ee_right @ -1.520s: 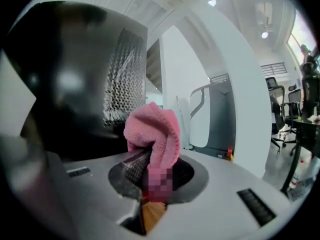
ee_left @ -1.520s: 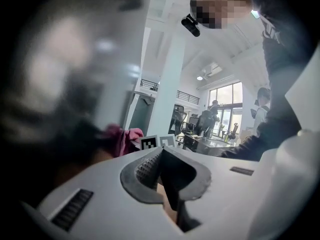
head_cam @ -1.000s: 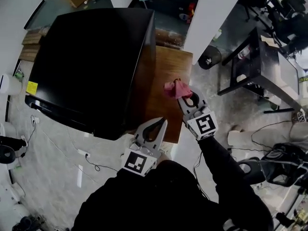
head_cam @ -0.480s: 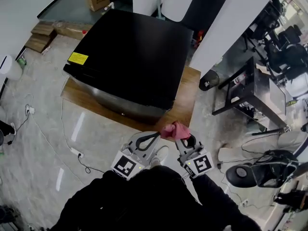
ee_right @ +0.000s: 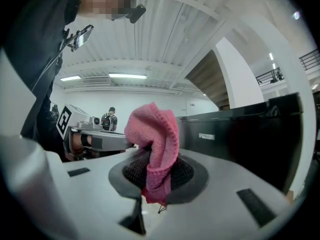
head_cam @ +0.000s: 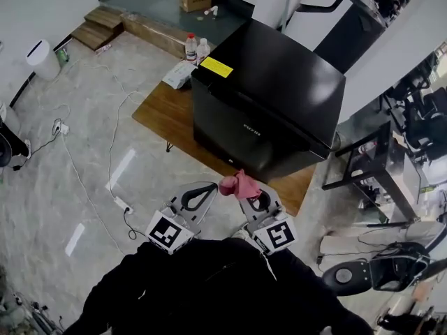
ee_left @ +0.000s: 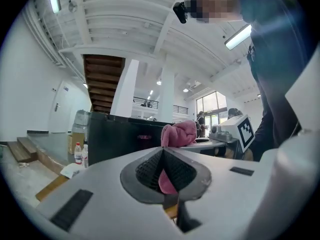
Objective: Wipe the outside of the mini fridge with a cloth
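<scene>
Far off at my 10 o'clock a white bin (head_cam: 43, 60) stands on the pale floor, and a power strip (head_cam: 120, 203) lies at about 9 o'clock from my left gripper (head_cam: 211, 187). That gripper is clenched. In the left gripper view its dark pads (ee_left: 150, 166) meet at the tips, and I see nothing pinched between them. It points toward 1 o'clock, with its marker cube (head_cam: 166, 232) back by my chest.

Just beside those tips, at their 3 o'clock, is the pink cloth (head_cam: 237, 184). From the left gripper's camera the cloth (ee_left: 179, 133) bunches up just past the tips. My right gripper (head_cam: 248, 197) has it: the right gripper view shows the jaws grasping a fold of the cloth (ee_right: 152, 134), which stands up above them in a rounded lump while a short end hangs below.

The mini fridge (head_cam: 279, 96) sits ahead at 1 o'clock, apart from both grippers. It is black, with a yellow sticker (head_cam: 216, 66) at the near left corner of its top. It stands on a wooden board (head_cam: 164, 110), and two bottles (head_cam: 190, 47) stand at that board's 12 o'clock edge. A black desk (head_cam: 370, 166) stands at my 3 o'clock.
</scene>
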